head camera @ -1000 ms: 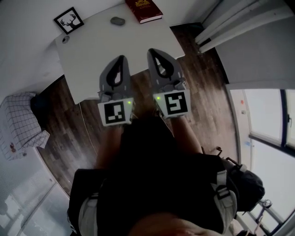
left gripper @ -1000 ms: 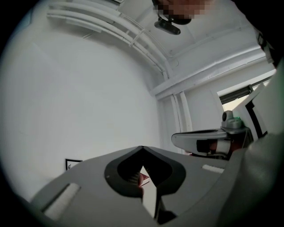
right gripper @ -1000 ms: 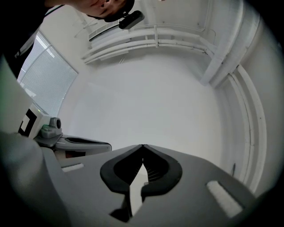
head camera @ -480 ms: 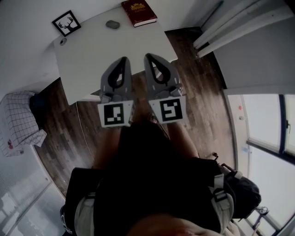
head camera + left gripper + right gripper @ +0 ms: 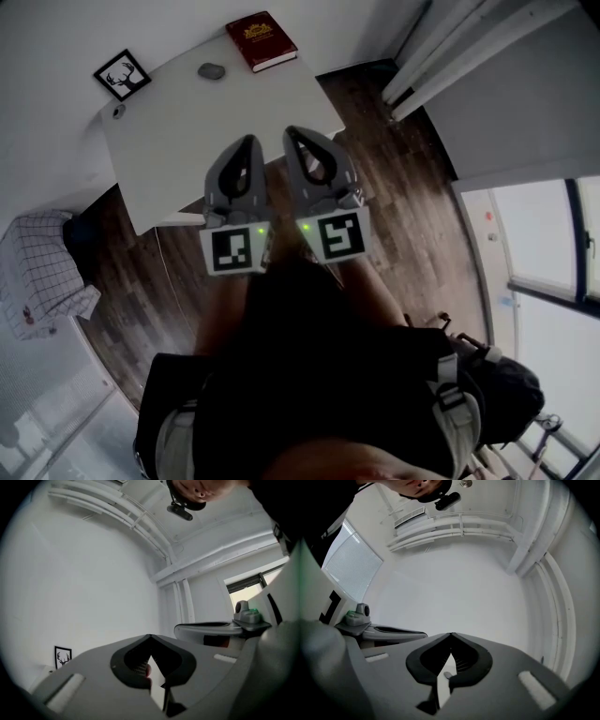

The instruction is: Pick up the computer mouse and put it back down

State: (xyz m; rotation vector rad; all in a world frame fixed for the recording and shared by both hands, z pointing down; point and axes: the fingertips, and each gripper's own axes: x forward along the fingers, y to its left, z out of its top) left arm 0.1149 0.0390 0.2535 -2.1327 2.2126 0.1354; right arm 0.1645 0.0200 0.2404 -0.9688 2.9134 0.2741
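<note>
From the head view: left gripper [image 5: 246, 141] and right gripper [image 5: 290, 131] side by side over the near part of the white table [image 5: 178, 150], well apart from the computer mouse [image 5: 212, 70] at the far edge, seemingly just clear of the red book [image 5: 261, 40]. From the left gripper view: jaw tips pressed together, nothing between. From the right gripper view: likewise closed and empty. Risk: arriving with closed jaws and shoving the mouse into the book or off the far edge instead of straddling it
</note>
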